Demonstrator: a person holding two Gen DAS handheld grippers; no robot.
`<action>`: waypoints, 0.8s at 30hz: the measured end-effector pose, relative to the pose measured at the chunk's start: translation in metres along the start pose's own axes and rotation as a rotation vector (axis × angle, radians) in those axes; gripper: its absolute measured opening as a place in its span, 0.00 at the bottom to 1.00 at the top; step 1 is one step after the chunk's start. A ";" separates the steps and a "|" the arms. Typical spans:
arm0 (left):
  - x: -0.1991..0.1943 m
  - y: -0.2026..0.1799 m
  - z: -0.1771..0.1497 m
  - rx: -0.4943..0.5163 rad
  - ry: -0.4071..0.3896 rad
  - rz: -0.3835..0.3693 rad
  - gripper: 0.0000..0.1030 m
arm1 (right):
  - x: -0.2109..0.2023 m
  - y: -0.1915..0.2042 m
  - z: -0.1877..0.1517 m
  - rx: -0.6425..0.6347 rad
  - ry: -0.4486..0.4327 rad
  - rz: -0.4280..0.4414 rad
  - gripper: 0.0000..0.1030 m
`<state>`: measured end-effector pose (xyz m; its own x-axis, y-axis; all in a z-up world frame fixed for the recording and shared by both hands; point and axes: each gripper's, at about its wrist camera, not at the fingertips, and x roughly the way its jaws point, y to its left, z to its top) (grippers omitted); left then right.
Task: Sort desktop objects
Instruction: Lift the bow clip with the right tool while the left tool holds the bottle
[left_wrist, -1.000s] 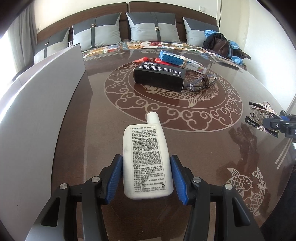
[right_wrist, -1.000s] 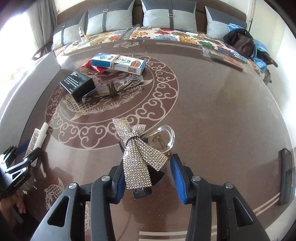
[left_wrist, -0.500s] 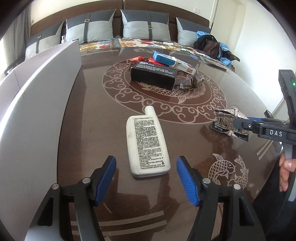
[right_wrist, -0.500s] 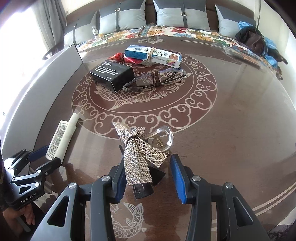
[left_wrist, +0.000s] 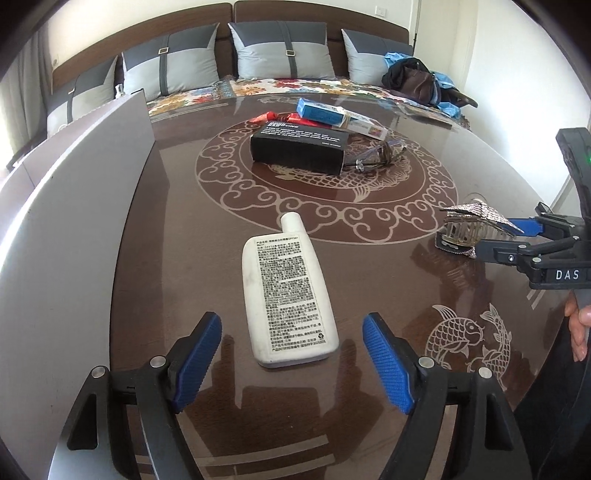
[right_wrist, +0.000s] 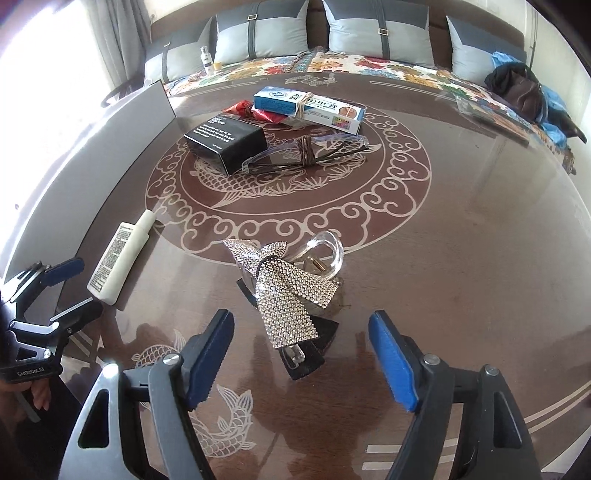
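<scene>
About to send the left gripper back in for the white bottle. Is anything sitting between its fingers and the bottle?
Nothing visible. The left gripper is open, and the white bottle lies flat on the table straight ahead, with only bare tabletop between. The rhinestone hair clip lies well off to its right.

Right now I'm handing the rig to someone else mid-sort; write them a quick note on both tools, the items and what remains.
Left tool: open, empty, flat white plastic bottle lying on the table just ahead of its fingers.
Right tool: open, empty, rhinestone bow hair clip on the table ahead of it.
Both items sit at the near edge of the brown patterned glass table.
Left to sort, mid-table: black box, glasses, blue-and-white carton, red packet.
</scene>
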<state>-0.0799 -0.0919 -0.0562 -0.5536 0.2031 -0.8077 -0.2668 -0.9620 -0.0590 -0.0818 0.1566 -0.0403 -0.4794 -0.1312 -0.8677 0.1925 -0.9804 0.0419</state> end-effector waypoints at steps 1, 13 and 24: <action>0.004 0.004 0.003 -0.038 0.006 -0.008 0.76 | 0.003 0.000 0.002 -0.011 0.005 -0.015 0.77; 0.021 -0.017 0.016 0.034 -0.003 0.051 0.49 | 0.019 0.004 0.014 -0.022 -0.049 0.005 0.47; -0.033 -0.003 0.025 -0.055 -0.155 -0.077 0.49 | -0.034 -0.020 0.002 0.066 -0.167 0.027 0.47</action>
<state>-0.0805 -0.0913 -0.0146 -0.6491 0.2981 -0.6998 -0.2716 -0.9502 -0.1528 -0.0709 0.1806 -0.0104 -0.6111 -0.1745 -0.7721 0.1530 -0.9830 0.1011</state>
